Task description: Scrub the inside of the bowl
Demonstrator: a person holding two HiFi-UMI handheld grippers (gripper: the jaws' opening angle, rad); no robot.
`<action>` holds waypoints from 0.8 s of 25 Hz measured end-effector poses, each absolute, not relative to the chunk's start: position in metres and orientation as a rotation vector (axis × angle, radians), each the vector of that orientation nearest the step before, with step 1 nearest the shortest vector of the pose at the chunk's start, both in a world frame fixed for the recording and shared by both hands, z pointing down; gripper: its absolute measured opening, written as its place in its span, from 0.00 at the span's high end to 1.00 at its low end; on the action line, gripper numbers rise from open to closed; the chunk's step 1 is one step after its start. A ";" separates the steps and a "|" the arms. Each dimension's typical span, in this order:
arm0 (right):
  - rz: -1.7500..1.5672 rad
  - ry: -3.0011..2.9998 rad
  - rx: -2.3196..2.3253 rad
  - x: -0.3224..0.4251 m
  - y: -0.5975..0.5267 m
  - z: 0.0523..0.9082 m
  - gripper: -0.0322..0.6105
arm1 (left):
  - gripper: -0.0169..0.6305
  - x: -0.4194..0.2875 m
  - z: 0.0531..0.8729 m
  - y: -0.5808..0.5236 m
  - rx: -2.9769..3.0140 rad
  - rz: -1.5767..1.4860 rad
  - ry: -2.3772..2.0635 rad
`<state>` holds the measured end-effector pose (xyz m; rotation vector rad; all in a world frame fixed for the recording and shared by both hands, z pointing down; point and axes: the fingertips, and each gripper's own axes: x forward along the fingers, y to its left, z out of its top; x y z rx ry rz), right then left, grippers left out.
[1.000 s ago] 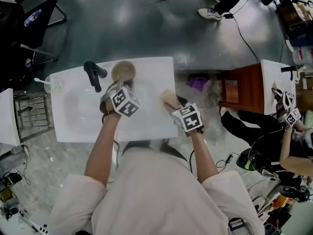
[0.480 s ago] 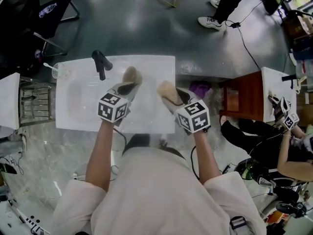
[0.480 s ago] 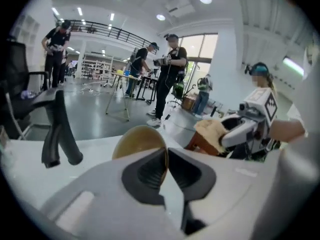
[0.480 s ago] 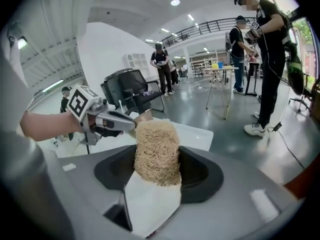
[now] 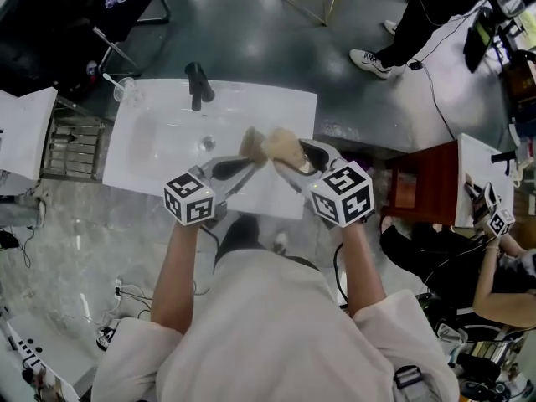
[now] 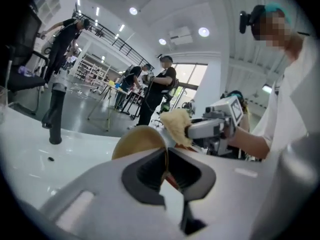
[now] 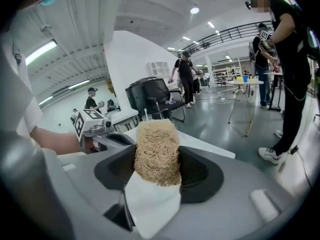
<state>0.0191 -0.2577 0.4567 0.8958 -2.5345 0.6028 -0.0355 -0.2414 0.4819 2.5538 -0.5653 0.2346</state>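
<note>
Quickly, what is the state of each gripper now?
Left gripper: closed on the bowl rim.
Right gripper: closed on the fibrous scrubber.

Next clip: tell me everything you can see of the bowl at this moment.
The bowl is small, round and tan, wood-like in look, with a thin rim. It is lifted off the white sink top and tipped on edge. The left gripper holds it, its fingers shut on the bowl's wall at the rim. The scrubber, a fibrous pad in the right gripper, sits right beside it; whether they touch can't be told.
</note>
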 end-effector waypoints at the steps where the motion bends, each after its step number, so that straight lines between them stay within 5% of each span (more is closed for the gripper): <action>1: 0.574 -2.544 0.853 0.014 -0.252 0.452 0.55 | 0.95 -0.036 0.476 -0.231 2.583 0.215 -0.548; 20: 0.291 -2.598 0.558 -0.012 -0.153 0.425 0.55 | 0.95 -0.055 0.428 -0.068 2.834 0.076 -0.376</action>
